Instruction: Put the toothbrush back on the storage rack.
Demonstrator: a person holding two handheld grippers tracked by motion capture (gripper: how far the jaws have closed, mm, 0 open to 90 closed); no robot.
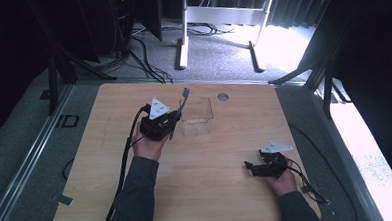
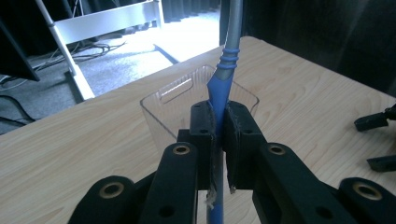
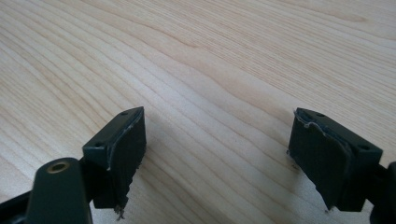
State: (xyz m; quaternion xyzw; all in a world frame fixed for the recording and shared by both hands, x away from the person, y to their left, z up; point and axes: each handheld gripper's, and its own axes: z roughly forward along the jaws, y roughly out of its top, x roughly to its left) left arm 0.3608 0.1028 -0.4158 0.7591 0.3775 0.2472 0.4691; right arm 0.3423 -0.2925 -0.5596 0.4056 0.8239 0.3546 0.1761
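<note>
The left claw [image 1: 173,122] is clamped on a toothbrush [image 1: 180,111], its pads pressed tight on the blue handle. In the left gripper view the toothbrush [image 2: 223,79] rises between the black jaws, blue below and grey above a ribbed section. In the high view its bristled head points up and away from the person, above the near left edge of a clear box [image 1: 197,121]. That box stands on the worktop [image 1: 227,189], just right of the left claw and touching nothing else; the left gripper view shows the box [image 2: 182,98] right behind the jaws.

The right claw [image 1: 250,168] rests low near the worktop's right front, well apart from the box. Its jaws stand wide apart with nothing between them, over bare wood [image 3: 210,70].
</note>
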